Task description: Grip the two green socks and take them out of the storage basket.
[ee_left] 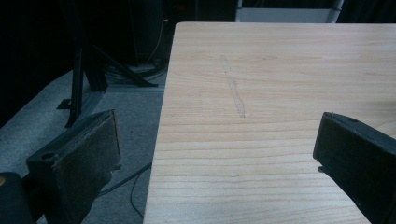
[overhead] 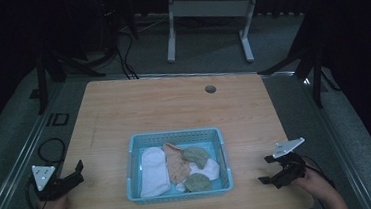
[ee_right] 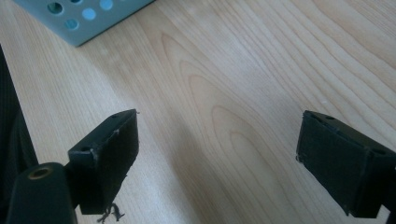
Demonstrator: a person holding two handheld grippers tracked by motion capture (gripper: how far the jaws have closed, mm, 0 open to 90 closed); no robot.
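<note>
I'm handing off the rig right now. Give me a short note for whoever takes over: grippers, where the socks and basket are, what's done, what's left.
Left gripper: open, holds nothing, at the table's left front edge.
Right gripper: open, holds nothing, low over the table right of the basket.
Basket: front centre of the table. In it lie a white sock, a tan sock, two green socks and another white one, loose and partly overlapping.
Done: nothing gripped yet.
Left: probably reach into the basket and start on the socks.
</note>
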